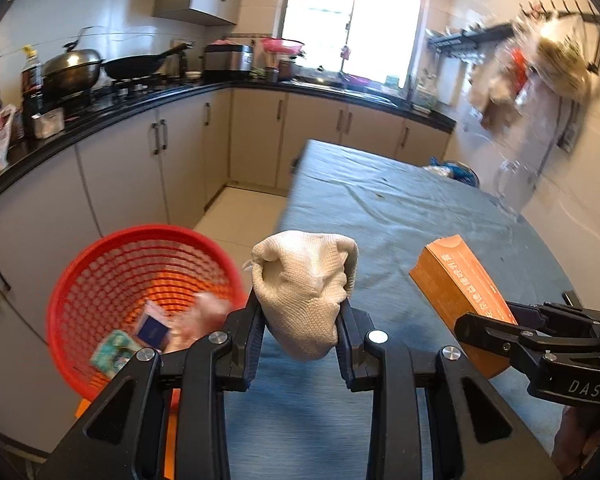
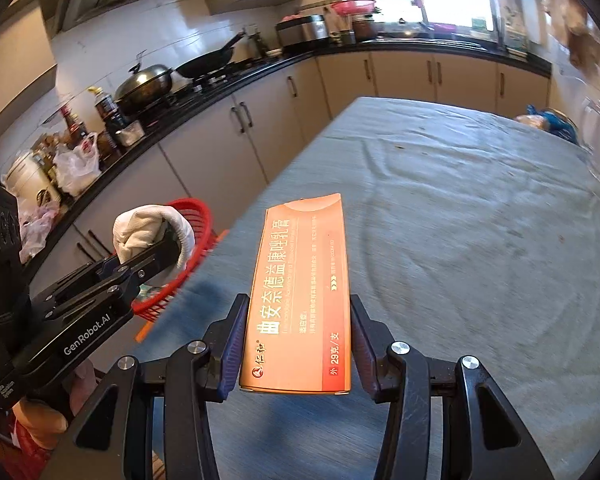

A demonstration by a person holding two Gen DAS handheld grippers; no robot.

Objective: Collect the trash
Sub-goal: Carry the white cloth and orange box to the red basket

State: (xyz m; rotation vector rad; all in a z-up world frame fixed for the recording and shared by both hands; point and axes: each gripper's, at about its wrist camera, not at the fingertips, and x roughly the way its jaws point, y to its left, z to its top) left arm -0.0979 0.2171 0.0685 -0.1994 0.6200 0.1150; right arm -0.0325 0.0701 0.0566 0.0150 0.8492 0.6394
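Both fingers of the left gripper (image 1: 302,316) are closed on a crumpled white knitted cloth (image 1: 306,292), pinching its lower part while the bulk bulges above them. Over on the other side, the right gripper (image 2: 298,340) clamps one orange box (image 2: 300,300) by its long edges, the printed face turned up and the far end sticking out past the fingertips. From the left wrist view, the same box (image 1: 460,292) shows tilted above the table, held well apart from the cloth.

One table fills the middle of the room, covered with a wrinkled blue cloth cover (image 1: 380,208) marked by a few small crumbs. A bundle of blue and pale material (image 1: 452,170) lies at its far right corner. Just beside the table's near left edge stands one red mesh basket (image 1: 112,256), with the white cloth held near its rim. Three pieces show inside it: a dark blue small box (image 1: 152,328), a greenish packet (image 1: 114,354) and a blurred pinkish wad (image 1: 204,312).

Around the room runs an L-shaped black countertop (image 1: 148,98) over pale cabinets (image 1: 256,136). On it sit a lidded steel pot (image 1: 74,66), a black wok (image 1: 134,66), two dark bottles (image 1: 32,80) and a rice cooker (image 1: 228,58). A bright window (image 1: 352,16) lies at the far wall, and a wall rack (image 1: 480,36) hangs to the right, blurred.
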